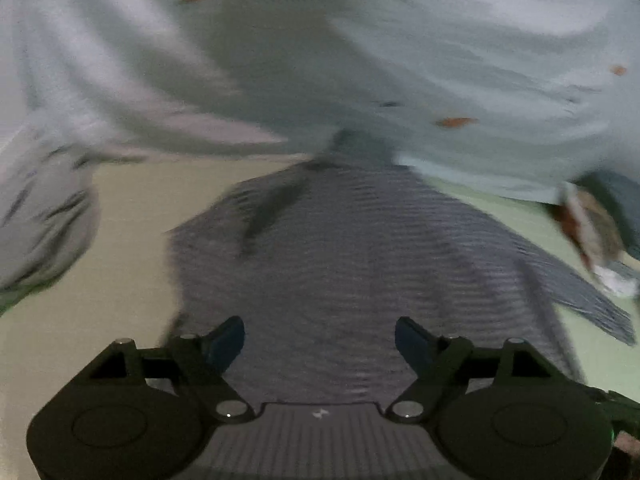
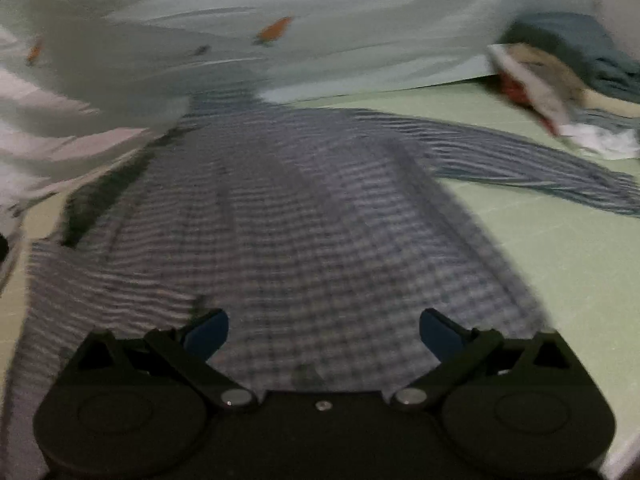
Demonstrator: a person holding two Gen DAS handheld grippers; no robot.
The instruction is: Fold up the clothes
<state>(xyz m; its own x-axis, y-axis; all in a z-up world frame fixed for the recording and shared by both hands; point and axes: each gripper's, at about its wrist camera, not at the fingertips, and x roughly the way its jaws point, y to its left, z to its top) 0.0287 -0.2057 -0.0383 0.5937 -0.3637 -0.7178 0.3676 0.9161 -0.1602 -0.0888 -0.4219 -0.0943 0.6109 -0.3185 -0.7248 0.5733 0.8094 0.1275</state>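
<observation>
Left gripper (image 1: 320, 344) is hanging over the checked shirt (image 1: 352, 264), jaws standing wide apart, nothing between them. Right gripper (image 2: 324, 334) is likewise spread apart and gripping nothing, with the shirt lying flat on the green surface (image 2: 560, 264) directly beneath and ahead of it. A pale sheet (image 2: 320, 8) is bunching beyond the shirt's far end. Both views are blurring.

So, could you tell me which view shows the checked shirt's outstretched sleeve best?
The right wrist view: the sleeve stretches unbroken across the green surface. In the left wrist view it sits blurred at the right edge.
</observation>
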